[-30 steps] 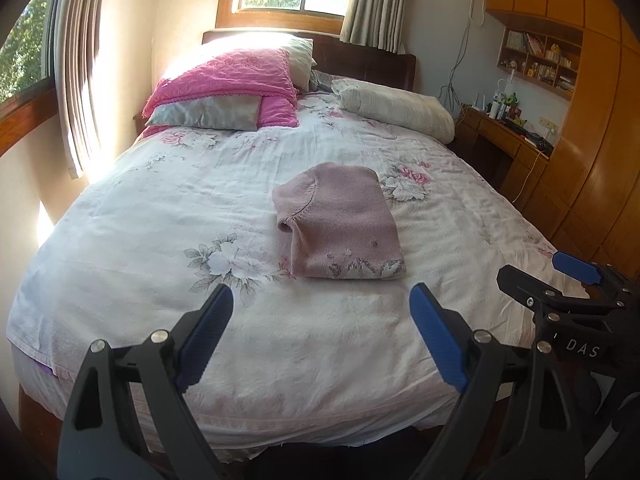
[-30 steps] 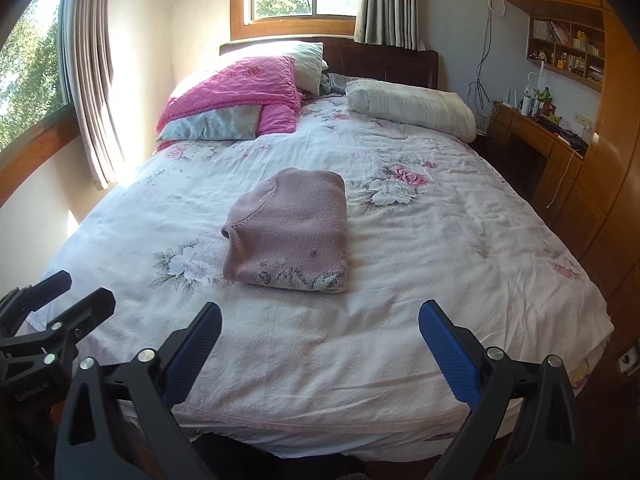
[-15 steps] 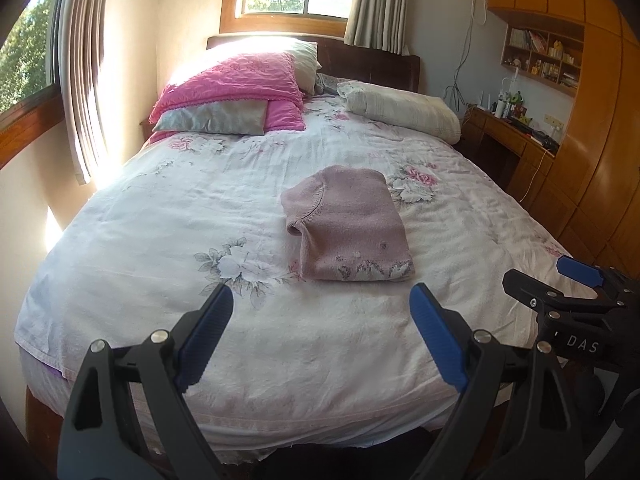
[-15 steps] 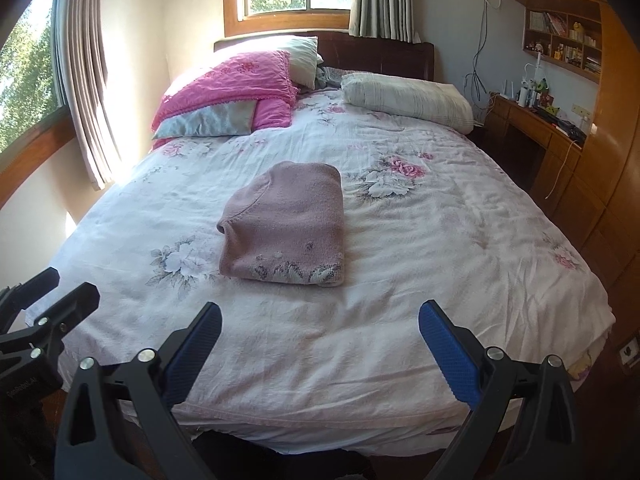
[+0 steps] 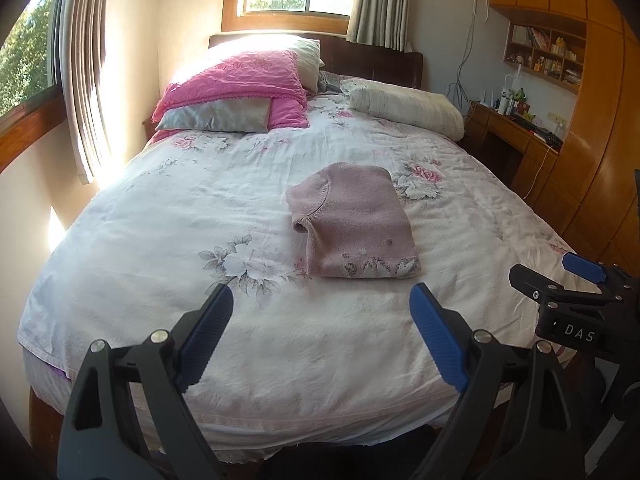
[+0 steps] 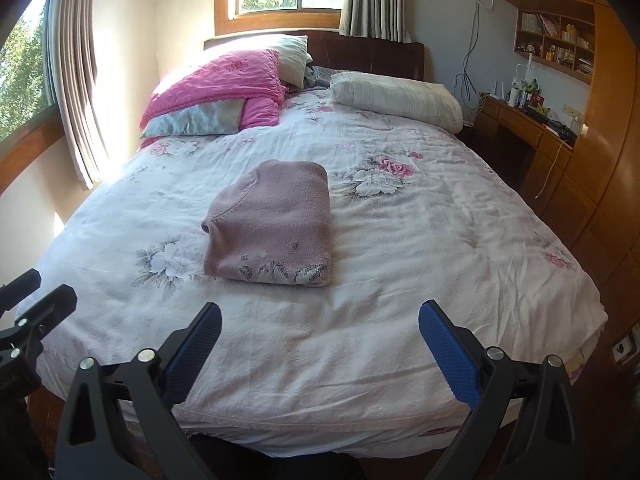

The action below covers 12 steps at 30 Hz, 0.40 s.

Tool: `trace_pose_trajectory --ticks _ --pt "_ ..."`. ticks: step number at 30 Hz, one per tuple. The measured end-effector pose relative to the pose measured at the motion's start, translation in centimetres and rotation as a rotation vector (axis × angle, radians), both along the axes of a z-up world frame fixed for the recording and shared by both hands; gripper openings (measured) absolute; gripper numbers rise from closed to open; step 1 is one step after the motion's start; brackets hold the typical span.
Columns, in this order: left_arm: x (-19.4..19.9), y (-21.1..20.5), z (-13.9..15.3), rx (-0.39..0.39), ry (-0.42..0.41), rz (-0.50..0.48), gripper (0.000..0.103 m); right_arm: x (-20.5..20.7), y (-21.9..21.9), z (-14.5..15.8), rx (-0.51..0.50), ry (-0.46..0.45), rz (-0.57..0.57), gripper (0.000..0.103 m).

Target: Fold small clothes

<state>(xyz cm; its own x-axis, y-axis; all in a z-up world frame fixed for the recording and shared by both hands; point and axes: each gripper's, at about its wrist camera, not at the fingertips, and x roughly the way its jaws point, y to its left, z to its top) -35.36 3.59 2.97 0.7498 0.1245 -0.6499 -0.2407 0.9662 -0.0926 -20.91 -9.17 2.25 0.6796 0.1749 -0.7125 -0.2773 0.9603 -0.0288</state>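
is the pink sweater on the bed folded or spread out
Folded: the pink sweater lies as a compact rectangle on the bed, no sleeves showing, patterned hem nearest.

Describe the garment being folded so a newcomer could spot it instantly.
Start at the bed with the white floral cover. Near its middle lies the sweater, folded into a compact rectangle. It is dusty mauve knit with a grey patterned hem, unlike the bright pink pillow by the headboard.

The folded dusty-pink knitted sweater hides its own inner layers and sleeves. The small objects on the wooden wall shelf are too small to identify. In the left wrist view, the black right tool is cut off by the picture's right edge, its blue-padded jaws only partly seen.
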Motion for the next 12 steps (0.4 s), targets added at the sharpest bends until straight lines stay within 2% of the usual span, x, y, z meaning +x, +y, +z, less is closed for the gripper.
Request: trace_pose_trajectory --ticks 12 --pt "0.16 0.12 -0.06 0.001 -0.002 0.002 0.089 0.32 -0.42 -0.66 0.011 0.063 -0.015 0.099"
